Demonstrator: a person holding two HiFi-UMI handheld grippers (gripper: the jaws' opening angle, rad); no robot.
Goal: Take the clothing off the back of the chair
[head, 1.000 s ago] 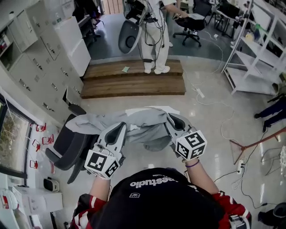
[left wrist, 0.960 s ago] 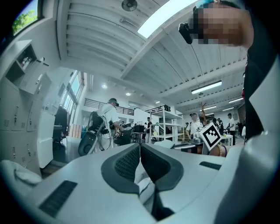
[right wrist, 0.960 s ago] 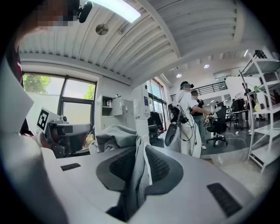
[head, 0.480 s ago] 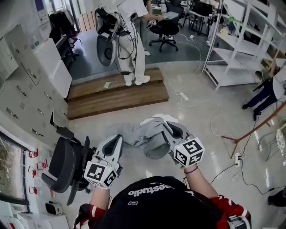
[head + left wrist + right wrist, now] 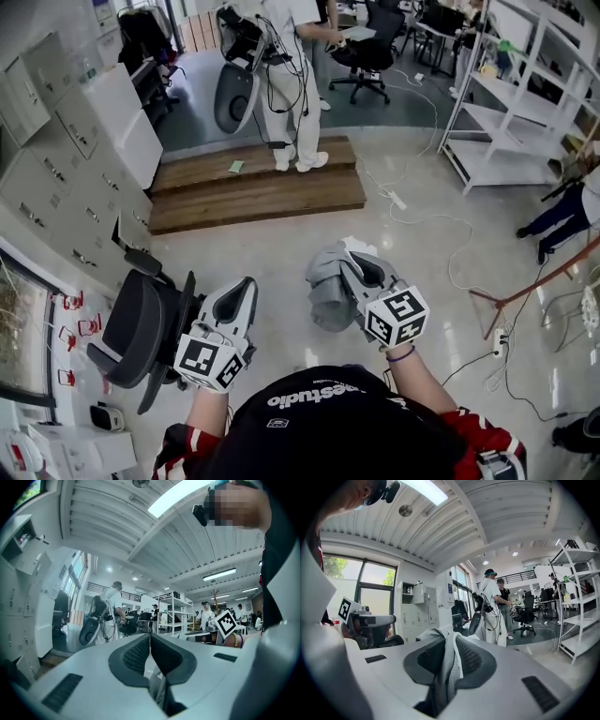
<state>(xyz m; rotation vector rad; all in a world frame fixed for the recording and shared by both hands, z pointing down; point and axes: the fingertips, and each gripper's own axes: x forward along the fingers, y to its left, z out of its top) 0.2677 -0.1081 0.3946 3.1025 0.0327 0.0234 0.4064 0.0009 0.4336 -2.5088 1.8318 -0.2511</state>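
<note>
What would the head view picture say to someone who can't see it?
Seen from above, the right gripper clamps a bunched grey garment, clear of the black office chair at the left. The left gripper hangs beside the chair.

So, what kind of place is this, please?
Probably a robotics lab or workshop in an open office: white metal shelving, grey lockers, a swivel chair, and cables trailing over the floor.

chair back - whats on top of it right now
Nothing: the top edge of the chair back shows bare. The grey clothing hangs bunched in the right gripper, over the floor beside the chair. The back is seen edge-on, so its faces are hidden.
</note>
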